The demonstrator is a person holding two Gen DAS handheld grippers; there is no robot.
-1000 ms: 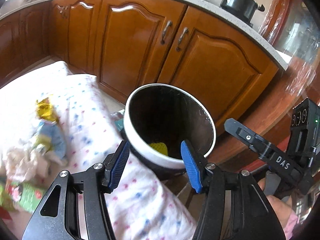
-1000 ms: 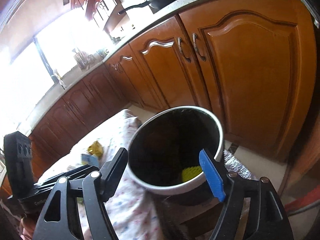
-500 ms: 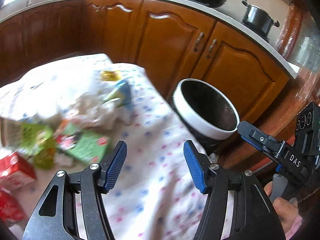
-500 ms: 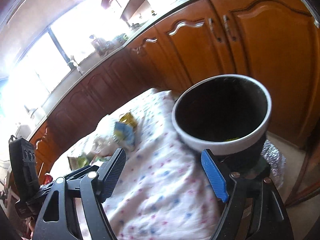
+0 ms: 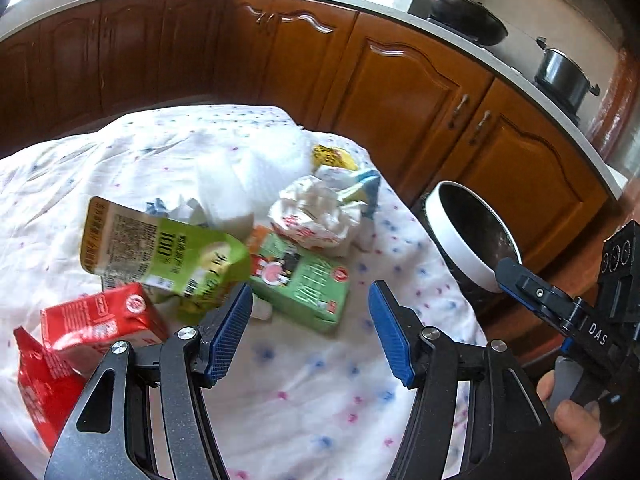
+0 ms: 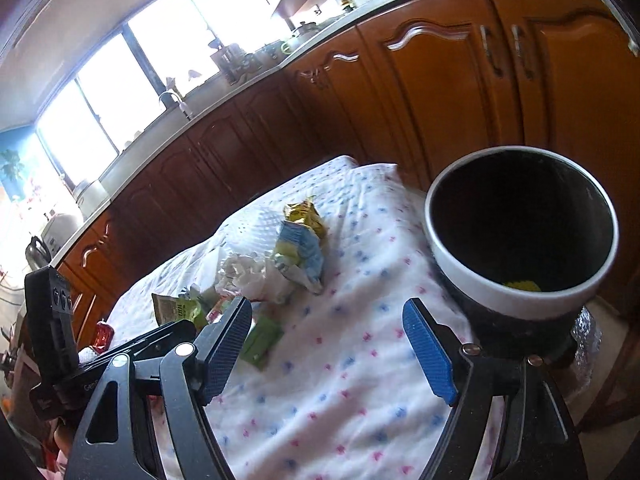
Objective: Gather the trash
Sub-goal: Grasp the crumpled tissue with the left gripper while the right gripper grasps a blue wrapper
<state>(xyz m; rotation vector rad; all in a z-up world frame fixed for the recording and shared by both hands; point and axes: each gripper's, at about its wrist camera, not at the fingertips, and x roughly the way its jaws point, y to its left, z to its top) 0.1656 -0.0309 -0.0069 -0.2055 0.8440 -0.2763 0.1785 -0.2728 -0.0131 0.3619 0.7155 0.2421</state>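
1. Trash sits heaped on the dotted cloth (image 5: 312, 392) over the worktop, all of it to the left of the white-rimmed bin (image 6: 520, 240).
2. Nearest the bin lies a blue-and-yellow wrapper (image 6: 298, 250), with a small yellow packet (image 5: 332, 157) just behind it, away from the bin's side.
3. A crumpled white bag (image 5: 320, 216) touches that wrapper on the side away from the bin.
4. Next out from the bin: a green carton (image 5: 304, 280) lying flat, its corner tucked under the white bag.
5. A green pouch (image 5: 160, 256) leans over the carton's far end, and a red carton (image 5: 100, 320) lies beyond it, farthest from the bin.
6. Left claw (image 5: 310, 332) hangs over the cloth, blue pads spread wide with nothing between them, just short of the green carton and well left of the bin.
7. Right claw (image 6: 330, 354) is gaping wide too, empty, close beside the bin on its left.
8. Inside the bin, something yellow (image 6: 522, 286) shows at the bottom.
9. Wooden cabinets (image 5: 400, 92) stand behind the bin.
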